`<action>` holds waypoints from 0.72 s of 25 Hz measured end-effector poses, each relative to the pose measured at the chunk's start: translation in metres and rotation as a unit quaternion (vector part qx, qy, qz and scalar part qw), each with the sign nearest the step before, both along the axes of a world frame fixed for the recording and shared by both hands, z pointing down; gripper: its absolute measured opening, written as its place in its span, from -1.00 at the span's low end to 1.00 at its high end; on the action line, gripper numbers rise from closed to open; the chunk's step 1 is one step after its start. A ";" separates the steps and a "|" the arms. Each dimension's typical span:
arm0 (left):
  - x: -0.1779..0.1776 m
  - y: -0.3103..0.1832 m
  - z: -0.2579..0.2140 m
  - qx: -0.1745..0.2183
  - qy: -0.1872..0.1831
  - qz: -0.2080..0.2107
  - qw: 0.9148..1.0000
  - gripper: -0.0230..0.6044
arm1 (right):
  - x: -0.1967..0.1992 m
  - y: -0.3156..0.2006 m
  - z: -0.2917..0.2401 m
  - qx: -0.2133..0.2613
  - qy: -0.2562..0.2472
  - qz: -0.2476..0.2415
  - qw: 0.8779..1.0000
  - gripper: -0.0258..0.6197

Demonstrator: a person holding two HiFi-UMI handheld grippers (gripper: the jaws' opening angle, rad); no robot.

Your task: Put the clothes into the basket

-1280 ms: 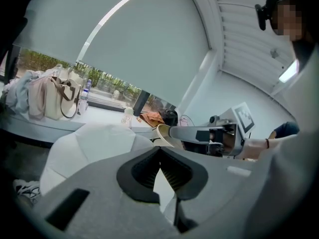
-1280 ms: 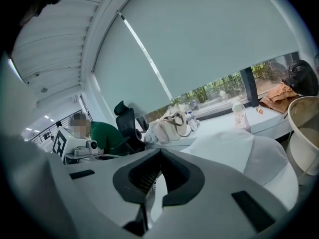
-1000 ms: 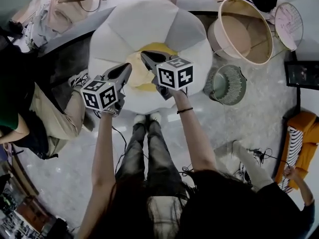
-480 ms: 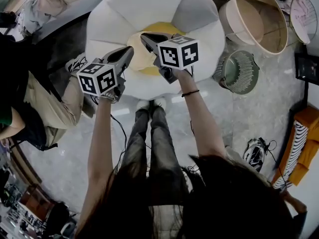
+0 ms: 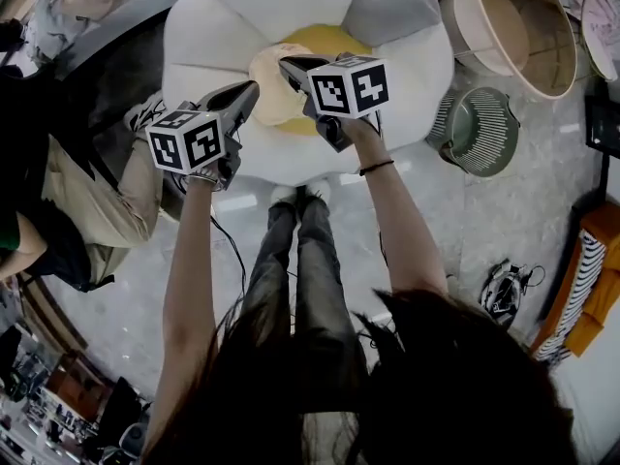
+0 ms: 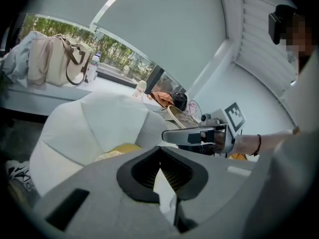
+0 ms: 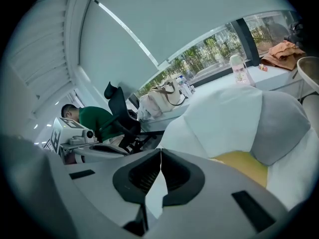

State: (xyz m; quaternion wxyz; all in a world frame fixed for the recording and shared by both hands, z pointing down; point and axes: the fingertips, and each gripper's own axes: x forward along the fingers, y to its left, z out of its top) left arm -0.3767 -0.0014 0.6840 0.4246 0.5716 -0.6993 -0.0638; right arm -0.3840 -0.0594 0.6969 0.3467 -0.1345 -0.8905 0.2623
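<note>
1. Clenched and empty, the left claw (image 5: 249, 91) and the right claw (image 5: 287, 64) sit on either side of the cream garment (image 5: 274, 95) in the head view. The garment lies bunched on the yellow middle of the white cushion seat (image 5: 223, 17). The right tip is over the garment's upper edge and the left tip is just beside its left edge; contact cannot be judged. Both forearms reach straight ahead, side by side, with the claws tilted down at the cushion. The basket (image 5: 528, 37) stands on the floor to the right of the cushion, well apart from the garment.

2. The left gripper view shows the left claw (image 6: 160, 151) with its jaws meeting at the tips and nothing between them. The garment (image 6: 108, 156) lies just beyond. The right claw (image 6: 172, 135) crosses ahead, roughly level.

3. The right gripper view shows the right claw (image 7: 160, 151) with its jaws together and bare.

4. To grasp the garment well, the jaws would likely need to part before they reach it. Each should then bite a raised fold at a separate spot, so the garment lifts without trailing.
</note>
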 end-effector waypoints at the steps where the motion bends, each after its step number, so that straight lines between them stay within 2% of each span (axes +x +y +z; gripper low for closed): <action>1: 0.000 0.001 0.006 -0.002 0.004 0.000 1.000 -0.89 | 0.000 0.000 0.007 0.000 0.006 -0.001 1.000 -0.89; 9: -0.003 0.002 0.048 -0.011 0.022 0.003 1.000 -0.89 | -0.003 -0.003 0.053 -0.020 0.025 0.014 0.999 -0.89; 18: -0.013 0.002 0.112 0.001 0.032 -0.026 0.999 -0.89 | -0.011 -0.006 0.118 0.013 0.033 0.001 0.999 -0.88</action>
